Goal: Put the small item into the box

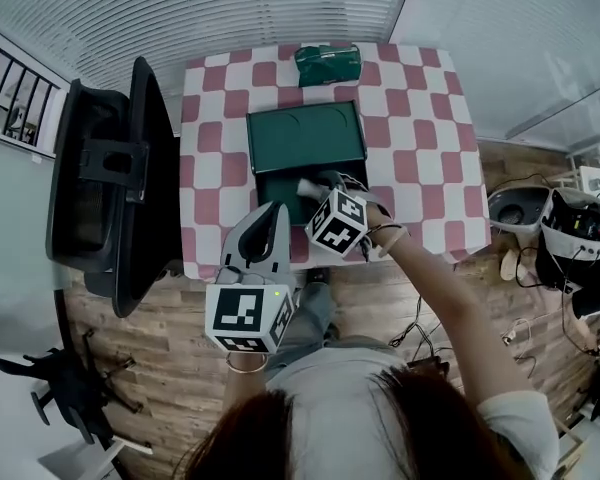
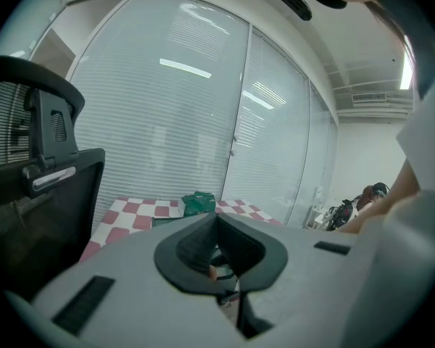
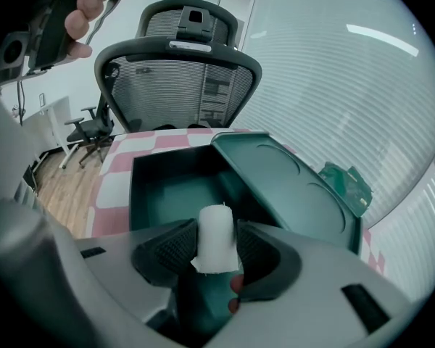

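small item (image 3: 216,236): white, short, roll-like; stands upright between the jaws of the right hand-held gripper (image 3: 216,251), hanging over the open box (image 3: 159,187), not yet on its floor
right hand-held gripper: tilted steeply down into the box mouth; jaws apart, pads just beside the item on both sides and not clearly squeezing it, so I'd say it's at the point of letting go
why there: held above the middle of the compartment so the item should drop inside and not hit a wall (my guess)
left hand-held gripper (image 1: 275,213): jaws closed, nothing in them; parked at the table's near edge, apart from the box, most likely just kept out of the way
box: dark green, on the table (image 1: 420,168), which has a red-and-white checked cloth; inside looks bare
lid (image 1: 305,138): flipped back away from the person, so the opening is free
green packet (image 1: 328,64): at the table's far edge, well apart from the box, not in play
office chair (image 1: 110,188): black mesh, just beside the table's left side
writing: none readable; the packet has print but it's too small to read
marker cube (image 1: 338,221): black-and-white square patterns only, no letters; same on the left one
brands: none I can make out on the box or lid
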Tool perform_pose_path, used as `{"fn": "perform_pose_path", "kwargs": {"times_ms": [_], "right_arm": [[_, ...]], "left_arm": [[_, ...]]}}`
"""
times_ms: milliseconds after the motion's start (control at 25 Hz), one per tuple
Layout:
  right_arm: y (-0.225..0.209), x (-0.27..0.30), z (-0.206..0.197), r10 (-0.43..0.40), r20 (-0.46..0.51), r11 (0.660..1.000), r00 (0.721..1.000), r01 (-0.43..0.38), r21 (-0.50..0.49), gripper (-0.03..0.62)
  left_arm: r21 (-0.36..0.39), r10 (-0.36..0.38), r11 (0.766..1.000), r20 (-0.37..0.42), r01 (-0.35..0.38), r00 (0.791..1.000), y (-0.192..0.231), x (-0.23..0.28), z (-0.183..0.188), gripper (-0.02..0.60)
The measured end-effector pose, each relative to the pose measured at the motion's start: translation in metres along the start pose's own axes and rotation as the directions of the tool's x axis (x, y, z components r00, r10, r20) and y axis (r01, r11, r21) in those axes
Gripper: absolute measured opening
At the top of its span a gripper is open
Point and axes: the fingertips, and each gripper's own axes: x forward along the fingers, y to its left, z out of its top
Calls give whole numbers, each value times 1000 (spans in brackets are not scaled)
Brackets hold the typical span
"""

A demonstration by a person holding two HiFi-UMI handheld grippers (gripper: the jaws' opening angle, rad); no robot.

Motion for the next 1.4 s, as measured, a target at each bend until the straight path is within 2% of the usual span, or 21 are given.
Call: {"fn": "perform_pose_path", "kwargs": {"times_ms": [720, 1400], "right_arm": [[10, -31, -2, -35, 45, 998, 998, 33, 55, 186], [19, -84, 4, -138, 157, 979, 978, 111, 169, 132]], "left_arm": [[22, 1, 1000, 33, -2, 999, -12, -18, 6, 6], [51, 16, 999, 67, -19, 998, -30, -50, 10, 6]]}}
